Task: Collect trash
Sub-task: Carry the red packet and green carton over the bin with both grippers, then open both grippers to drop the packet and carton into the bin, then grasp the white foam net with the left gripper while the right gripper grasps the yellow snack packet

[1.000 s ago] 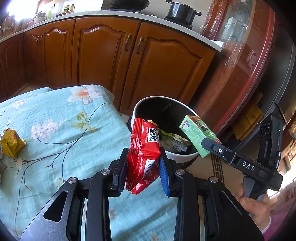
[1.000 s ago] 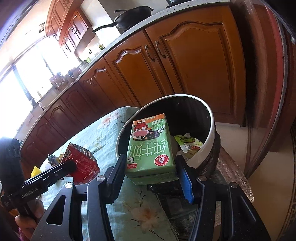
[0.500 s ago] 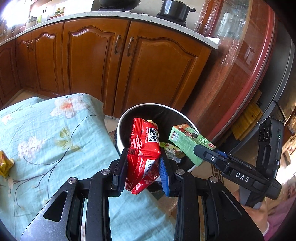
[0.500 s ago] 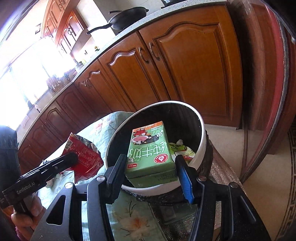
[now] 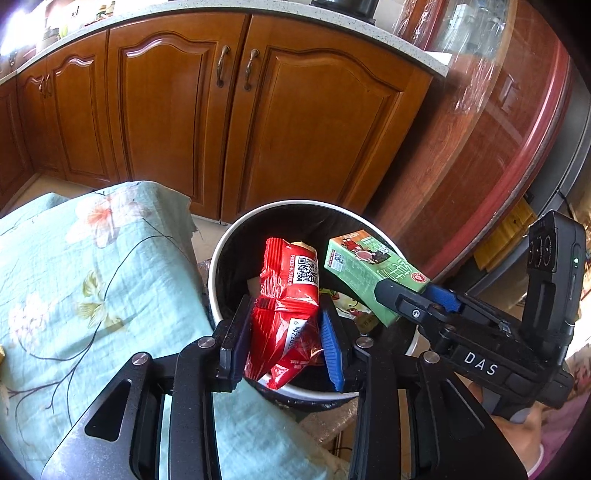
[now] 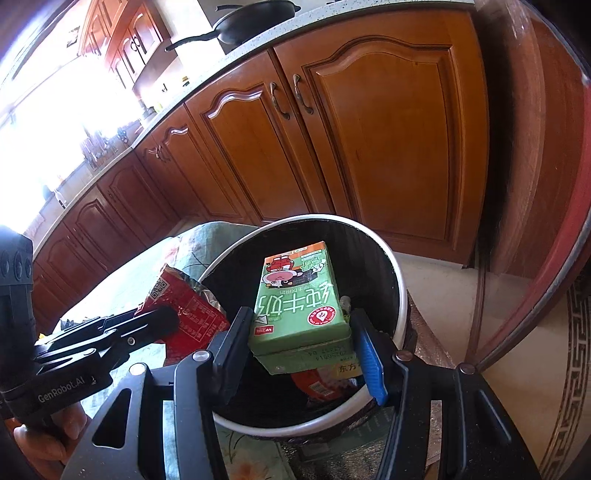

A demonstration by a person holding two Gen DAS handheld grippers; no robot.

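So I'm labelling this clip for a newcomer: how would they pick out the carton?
Find the white-rimmed black bin below the wooden cupboard doors, beside the floral-clothed table. Over its mouth the right gripper clamps a boxy green carton. Unlike the crinkled red wrapper nearby, it is rigid, with a red cartoon cow.

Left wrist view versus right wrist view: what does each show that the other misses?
Left only: a wide stretch of the teal floral tablecloth and the opening left tongs around the red crinkled snack wrapper.
Right only: a black frying pan on the counter and a bright window.
Both: the white-rimmed black bin, the green milk carton in the right tongs, wooden cabinets.
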